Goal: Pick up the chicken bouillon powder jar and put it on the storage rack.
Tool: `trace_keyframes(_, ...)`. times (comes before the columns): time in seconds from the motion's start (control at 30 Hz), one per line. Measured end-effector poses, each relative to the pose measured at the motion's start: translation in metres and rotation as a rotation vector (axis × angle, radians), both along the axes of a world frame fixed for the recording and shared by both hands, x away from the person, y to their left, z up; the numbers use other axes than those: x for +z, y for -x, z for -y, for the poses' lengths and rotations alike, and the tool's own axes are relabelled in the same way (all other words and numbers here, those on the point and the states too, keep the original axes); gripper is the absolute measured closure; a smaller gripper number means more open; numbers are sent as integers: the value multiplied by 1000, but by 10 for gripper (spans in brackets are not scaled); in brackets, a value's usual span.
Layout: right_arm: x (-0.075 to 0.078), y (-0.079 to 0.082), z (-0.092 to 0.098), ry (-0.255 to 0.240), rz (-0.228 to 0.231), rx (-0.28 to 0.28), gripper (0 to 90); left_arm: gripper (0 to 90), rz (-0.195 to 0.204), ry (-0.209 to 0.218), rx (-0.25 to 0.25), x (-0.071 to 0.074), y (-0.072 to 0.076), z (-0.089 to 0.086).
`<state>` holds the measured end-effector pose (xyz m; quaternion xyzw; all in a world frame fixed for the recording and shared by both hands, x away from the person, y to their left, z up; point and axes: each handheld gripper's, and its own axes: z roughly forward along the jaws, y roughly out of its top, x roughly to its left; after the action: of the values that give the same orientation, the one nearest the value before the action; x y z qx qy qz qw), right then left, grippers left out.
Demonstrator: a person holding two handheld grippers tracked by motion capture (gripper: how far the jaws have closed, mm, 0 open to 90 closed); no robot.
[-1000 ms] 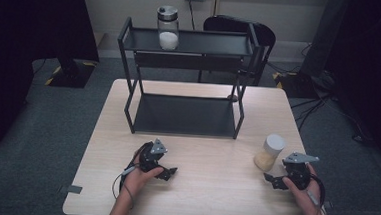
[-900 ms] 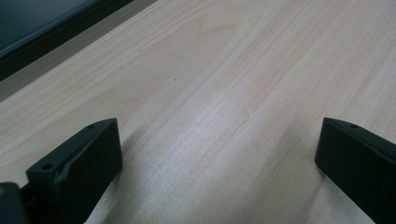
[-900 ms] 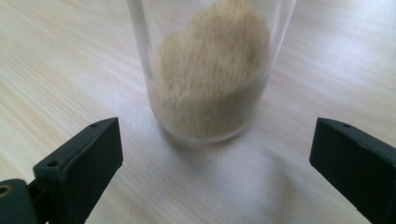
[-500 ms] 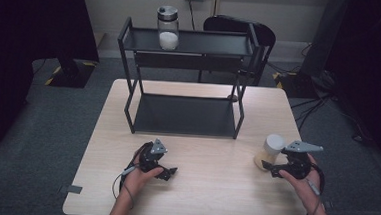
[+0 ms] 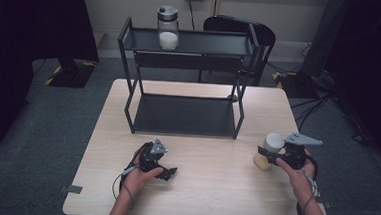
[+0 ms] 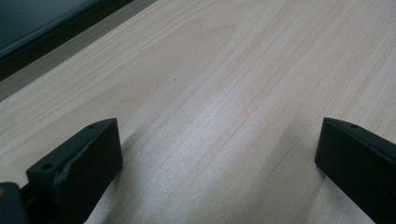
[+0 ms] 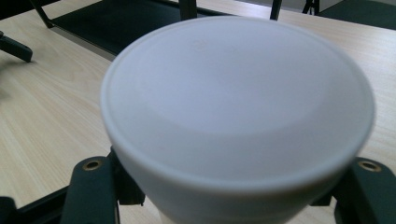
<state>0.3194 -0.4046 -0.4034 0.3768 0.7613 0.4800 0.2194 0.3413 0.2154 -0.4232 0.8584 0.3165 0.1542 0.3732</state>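
High view: right claw (image 5: 265,157) clamped on the white-lidded jar (image 5: 271,150), jaws just closed onto it. Jar stands on the table (image 5: 213,189), off the shelf rack's (image 5: 186,62) front-right leg. Left claw (image 5: 167,173) rests on the table in front of the rack, empty.
Left gripper view: jaws wide apart, bare tabletop between them.
Right gripper view: jar lid (image 7: 238,107) between the jaws, rack behind.

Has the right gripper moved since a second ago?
Yes. The right gripper has shifted left, toward the rack's right leg, and its jaws have just closed on the white-lidded jar.
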Motion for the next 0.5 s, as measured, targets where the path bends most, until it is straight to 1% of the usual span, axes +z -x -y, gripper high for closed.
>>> trace_keyframes(0.13,3,-1,-5,26,5,19,342,0,0,0,0,0,0,0)
trace_keyframes(0.23,8,-6,-10,36,-7,46,346,0,0,0,0,0,0,0)
trace_keyframes(0.3,8,-7,-12,37,-4,52,346,0,0,0,0,0,0,0)
trace_keyframes(0.33,12,-9,-16,41,-9,70,346,0,0,0,0,0,0,0)
trace_keyframes(0.37,12,-9,-16,41,-9,70,346,0,-1,0,1,0,0,0)
trace_keyframes(0.43,17,-14,-23,49,-7,96,347,0,-1,0,0,0,0,0)
trace_keyframes(0.5,19,-15,-26,53,-7,106,347,0,0,1,0,0,0,0)
